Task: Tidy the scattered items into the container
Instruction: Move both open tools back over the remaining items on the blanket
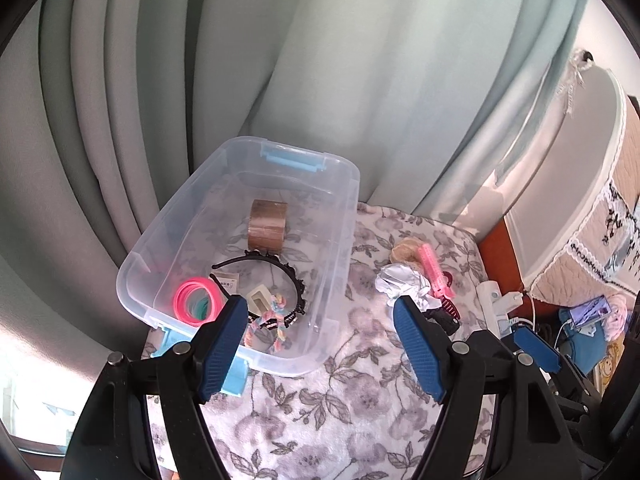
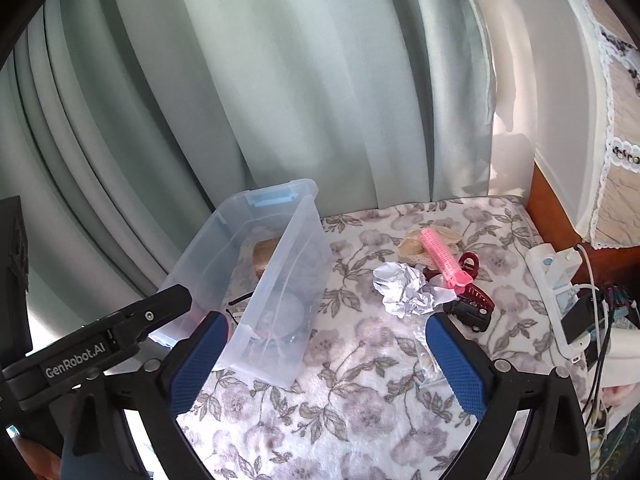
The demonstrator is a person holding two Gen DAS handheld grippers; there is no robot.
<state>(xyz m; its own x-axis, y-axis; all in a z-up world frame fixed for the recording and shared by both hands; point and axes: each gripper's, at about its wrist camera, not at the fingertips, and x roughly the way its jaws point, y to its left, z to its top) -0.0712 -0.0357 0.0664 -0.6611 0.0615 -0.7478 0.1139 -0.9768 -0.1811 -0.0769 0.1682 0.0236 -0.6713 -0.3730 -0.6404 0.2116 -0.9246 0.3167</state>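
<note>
A clear plastic bin (image 1: 340, 248) (image 2: 304, 248) with blue latches stands on a floral blanket. It holds a brown tape roll (image 1: 267, 225), a black headband (image 1: 296, 280), pink rings (image 1: 196, 300) and a pastel braided tie (image 1: 276, 316). To its right lie a crumpled white wrapper (image 1: 400, 284) (image 2: 400, 288), a pink roller clip (image 1: 436, 276) (image 2: 444, 260), a beige scrunchie (image 1: 404, 254) (image 2: 416, 246), a dark red claw clip (image 2: 476, 292) and a black clip (image 2: 470, 314). My left gripper (image 1: 320, 344) is open and empty by the bin's near right corner. My right gripper (image 2: 326, 364) is open and empty, near the wrapper.
Pale green curtains hang behind the table. A white power strip (image 2: 556, 292) with cables sits at the blanket's right edge. A white cabinet with a quilted cover (image 1: 592, 184) stands at right. The left gripper's body (image 2: 100, 344) shows at the left of the right wrist view.
</note>
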